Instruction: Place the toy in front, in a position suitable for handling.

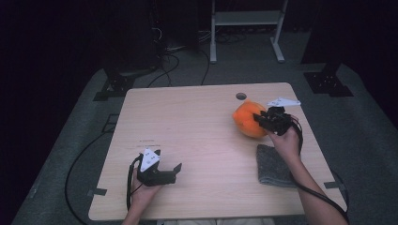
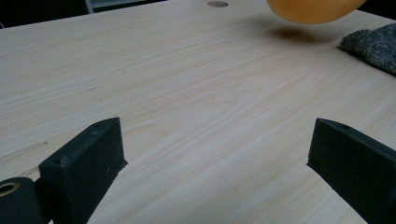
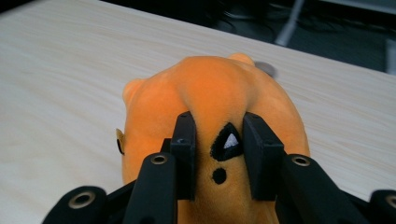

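Right gripper (image 3: 218, 140) pinches orange plush toy (image 3: 210, 98).

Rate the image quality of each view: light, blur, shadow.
High view: table lit, surroundings almost black. Left gripper view: sharp wood grain, soft shadow under the orange plush toy. Right gripper view: toy in focus between the right gripper, far table edge blurred.

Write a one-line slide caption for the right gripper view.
Right gripper pinching a fold of the orange plush toy above the wooden table.
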Demonstrator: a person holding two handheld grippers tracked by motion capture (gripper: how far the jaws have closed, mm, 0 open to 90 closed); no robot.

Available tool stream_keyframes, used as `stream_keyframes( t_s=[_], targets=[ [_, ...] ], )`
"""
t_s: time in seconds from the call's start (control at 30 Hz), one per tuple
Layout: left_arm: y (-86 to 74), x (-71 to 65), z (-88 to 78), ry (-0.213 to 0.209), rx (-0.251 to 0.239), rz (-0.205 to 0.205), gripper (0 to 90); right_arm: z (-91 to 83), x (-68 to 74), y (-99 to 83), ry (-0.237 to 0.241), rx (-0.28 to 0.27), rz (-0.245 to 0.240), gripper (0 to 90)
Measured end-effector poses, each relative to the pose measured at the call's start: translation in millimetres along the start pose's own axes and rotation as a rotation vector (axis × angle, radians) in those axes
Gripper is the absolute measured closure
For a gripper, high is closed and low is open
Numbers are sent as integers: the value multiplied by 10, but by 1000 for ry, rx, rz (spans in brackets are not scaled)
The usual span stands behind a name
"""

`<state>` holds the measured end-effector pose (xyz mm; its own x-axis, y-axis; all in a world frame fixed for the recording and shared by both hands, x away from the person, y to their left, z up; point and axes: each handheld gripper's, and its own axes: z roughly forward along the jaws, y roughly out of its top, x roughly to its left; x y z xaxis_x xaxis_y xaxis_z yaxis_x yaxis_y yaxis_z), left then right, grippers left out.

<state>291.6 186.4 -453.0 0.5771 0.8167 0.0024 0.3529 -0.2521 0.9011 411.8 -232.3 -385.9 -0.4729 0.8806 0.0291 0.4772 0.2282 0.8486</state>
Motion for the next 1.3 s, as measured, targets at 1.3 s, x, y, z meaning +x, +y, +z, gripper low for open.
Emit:
stream_keyframes(
  t_s=[1.3],
  targets=[
    [496, -563, 662, -373, 10, 190, 157, -139, 1021, -523, 504, 49, -313, 421]
  ],
)
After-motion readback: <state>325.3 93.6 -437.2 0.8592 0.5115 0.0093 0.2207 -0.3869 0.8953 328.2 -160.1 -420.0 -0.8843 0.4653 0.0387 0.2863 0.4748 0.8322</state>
